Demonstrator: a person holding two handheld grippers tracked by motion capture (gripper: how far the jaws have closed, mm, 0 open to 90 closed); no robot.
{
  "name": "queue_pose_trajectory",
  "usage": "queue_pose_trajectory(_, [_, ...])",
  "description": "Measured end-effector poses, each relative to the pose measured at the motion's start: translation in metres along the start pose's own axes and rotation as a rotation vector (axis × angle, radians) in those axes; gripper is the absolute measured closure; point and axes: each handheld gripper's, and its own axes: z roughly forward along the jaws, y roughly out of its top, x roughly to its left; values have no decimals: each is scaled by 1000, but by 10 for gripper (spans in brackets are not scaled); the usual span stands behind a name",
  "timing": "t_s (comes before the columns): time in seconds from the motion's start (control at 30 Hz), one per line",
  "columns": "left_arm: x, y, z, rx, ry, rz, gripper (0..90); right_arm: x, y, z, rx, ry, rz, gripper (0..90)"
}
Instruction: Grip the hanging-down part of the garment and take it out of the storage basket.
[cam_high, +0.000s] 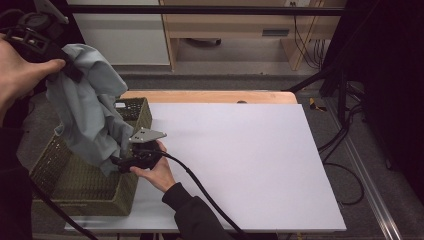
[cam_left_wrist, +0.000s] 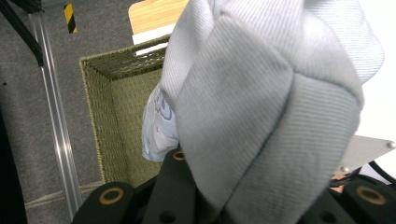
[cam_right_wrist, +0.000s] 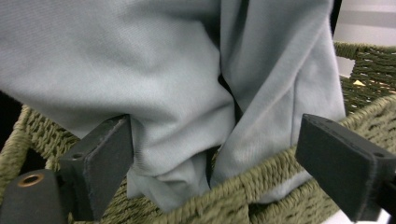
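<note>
Left hand-held gripper (cam_high: 75, 70): you hold it raised, clamping the cloth (cam_high: 87, 115) above the basket (cam_high: 80, 192).
Right hand-held gripper (cam_right_wrist: 215, 163): low at the rim, jaws wide.

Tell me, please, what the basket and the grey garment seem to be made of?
The basket looks like woven olive-green fibre, perhaps seagrass or paper cord: twisted strands show along its rim. The grey garment looks like soft matte knit cloth with fine ribbing, possibly cotton jersey.
</note>
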Motion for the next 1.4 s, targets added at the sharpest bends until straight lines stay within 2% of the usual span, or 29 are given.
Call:
queue_pose_trajectory(0.03, [-1, 1, 0, -1, -4, -1, 800, 1, 1, 2, 6, 1, 10, 117])
queue_pose_trajectory(0.1, [-3, 1, 0, -7, 3, 2, 800, 1, 5, 8, 7, -1, -10, 131])
queue_pose_trajectory(0.2, [-5, 2, -1, -8, 3, 7, 800, 0, 8, 11, 5, 1, -8, 154])
queue_pose_trajectory(0.27, [-5, 1, -1, -9, 0, 8, 800, -1, 9, 11, 2, 1, 9, 186])
queue_pose_trajectory(0.3, [-5, 1, -1, -10, 2, 11, 801, -3, 8, 13, -6, 1, 5, 277])
queue_pose_trajectory(0.33, [-5, 1, -1, -10, 2, 11, 800, -3, 8, 13, -6, 1, 5, 277])
queue_pose_trajectory(0.37, [-6, 1, -1, -8, 1, 11, 800, -3, 8, 13, -6, 1, 9, 323])
queue_pose_trajectory(0.4, [-6, 1, -2, -12, 2, 12, 800, -4, 8, 13, -11, -2, 1, 390])
queue_pose_trajectory(0.43, [-6, 1, -2, -14, -1, 11, 801, -5, 8, 13, -7, -5, 2, 519])
queue_pose_trajectory(0.47, [-6, 1, -2, -14, -1, 11, 801, -5, 8, 13, -7, -5, 2, 519])
queue_pose_trajectory(0.5, [-5, 0, -2, -13, 1, 10, 801, -7, 8, 14, -6, -6, 2, 648])
queue_pose_trajectory(0.57, [-4, -1, -2, -15, 2, 7, 801, -10, 7, 14, -2, -9, 11, 756])
queue_pose_trajectory(0.6, [-4, -1, -2, -15, 2, 7, 801, -10, 7, 14, -2, -9, 11, 756])
queue_pose_trajectory(0.63, [-4, -1, -2, -15, 3, 7, 801, -12, 8, 13, 8, -5, 30, 851])
queue_pose_trajectory(0.77, [-3, -1, -2, -15, 0, 4, 801, -13, 8, 11, 9, 4, 31, 881])
queue_pose_trajectory(0.87, [-3, -1, -2, -17, -1, 5, 801, -14, 8, 10, 13, 12, 2, 892])
queue_pose_trajectory(1.03, [-3, -1, -1, -26, 9, 3, 801, -13, 11, 4, 13, 30, -14, 897])
queue_pose_trajectory(1.1, [-1, -1, -1, -23, 12, 0, 801, -12, 12, 0, 12, 35, -1, 897])
queue_pose_trajectory(1.17, [1, -2, -1, -28, 11, -8, 801, -14, 18, -11, -1, 37, -11, 898])
queue_pose_trajectory(1.2, [1, -2, -1, -28, 11, -8, 802, -14, 18, -11, -1, 37, -11, 898])
queue_pose_trajectory(1.23, [1, -2, -2, -29, 13, -10, 802, -16, 22, -18, -11, 34, -29, 898])
queue_pose_trajectory(1.27, [1, -2, -2, -29, 13, -10, 802, -16, 22, -18, -11, 34, -29, 898])
queue_pose_trajectory(1.3, [0, -2, -3, -29, 12, -9, 802, -18, 27, -28, -16, 35, -40, 899])
queue_pose_trajectory(1.33, [0, -2, -3, -33, 14, -8, 802, -18, 27, -28, -16, 35, -40, 899])
queue_pose_trajectory(1.4, [-1, -3, -4, -37, 11, -7, 802, -19, 31, -40, -23, 26, -49, 899])
